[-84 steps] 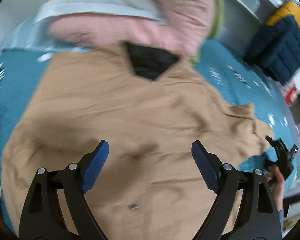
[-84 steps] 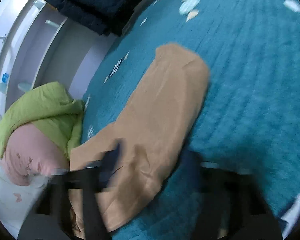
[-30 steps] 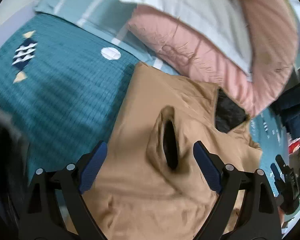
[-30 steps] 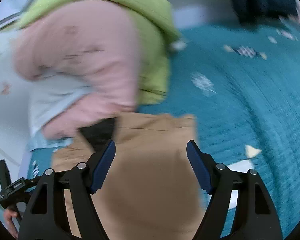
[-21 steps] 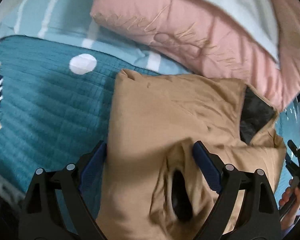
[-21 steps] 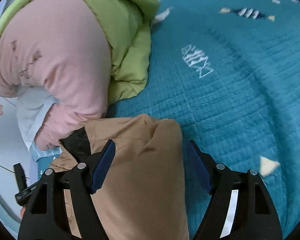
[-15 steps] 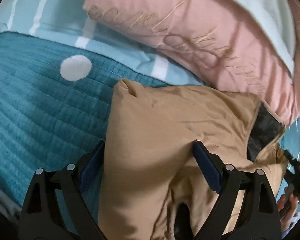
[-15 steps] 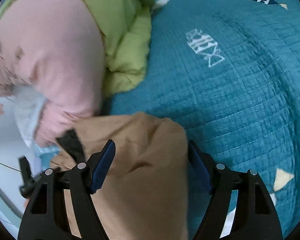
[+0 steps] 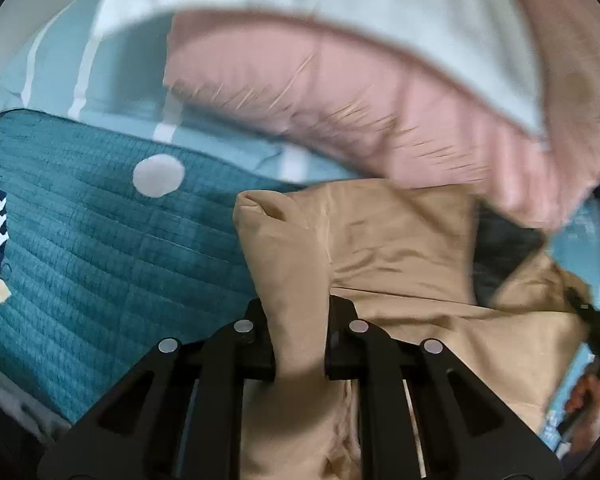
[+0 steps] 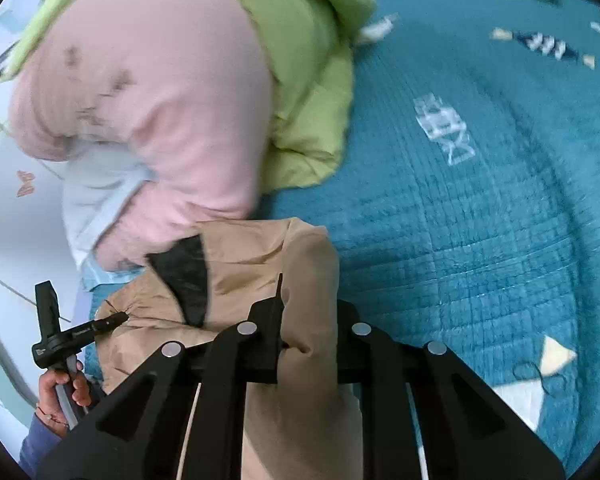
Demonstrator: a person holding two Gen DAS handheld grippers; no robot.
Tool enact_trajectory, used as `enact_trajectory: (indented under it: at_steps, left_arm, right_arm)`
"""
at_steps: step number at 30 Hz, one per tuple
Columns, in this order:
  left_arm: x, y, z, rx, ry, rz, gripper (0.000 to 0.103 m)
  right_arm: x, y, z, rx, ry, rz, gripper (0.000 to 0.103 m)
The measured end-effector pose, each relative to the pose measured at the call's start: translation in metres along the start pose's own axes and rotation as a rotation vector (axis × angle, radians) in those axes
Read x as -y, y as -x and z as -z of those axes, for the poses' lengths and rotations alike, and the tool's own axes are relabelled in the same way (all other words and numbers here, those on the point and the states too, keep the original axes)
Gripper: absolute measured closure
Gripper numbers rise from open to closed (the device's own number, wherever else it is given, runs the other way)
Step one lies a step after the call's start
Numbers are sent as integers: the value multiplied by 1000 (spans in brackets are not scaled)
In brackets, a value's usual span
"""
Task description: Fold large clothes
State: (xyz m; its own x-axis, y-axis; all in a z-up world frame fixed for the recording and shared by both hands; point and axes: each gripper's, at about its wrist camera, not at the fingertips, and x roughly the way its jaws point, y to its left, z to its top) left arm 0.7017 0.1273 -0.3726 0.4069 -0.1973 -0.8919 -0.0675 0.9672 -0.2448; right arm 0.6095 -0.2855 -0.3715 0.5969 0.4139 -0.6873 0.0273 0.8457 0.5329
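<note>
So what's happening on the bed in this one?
A person is folding a tan jacket spread on a teal bedspread, with a hand-held gripper in each hand. The left gripper and the right gripper have just closed, each pinching a top corner of the jacket near the pink pillow. A green quilt lies next to it. The fold itself is not yet made.
</note>
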Motion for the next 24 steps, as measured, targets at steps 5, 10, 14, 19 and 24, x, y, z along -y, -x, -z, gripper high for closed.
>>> enact_trajectory:
  at_steps: [5, 10, 14, 19, 24]
  left_arm:
    - [8, 64, 16, 84, -41, 72, 90]
    - [8, 123, 62, 112, -121, 83, 90]
    - [-2, 169, 127, 124, -151, 109, 90]
    - [-15, 204, 201, 106, -187, 123, 88]
    - [-35, 202, 279, 36, -201, 119, 82]
  right_arm:
    - [-29, 53, 11, 64, 37, -48, 90]
    - [-46, 112, 44, 92, 64, -90, 90]
    - [-54, 153, 80, 76, 87, -96, 90]
    - [-58, 199, 142, 36, 147, -53, 89]
    - [-51, 222, 208, -20, 196, 35, 83]
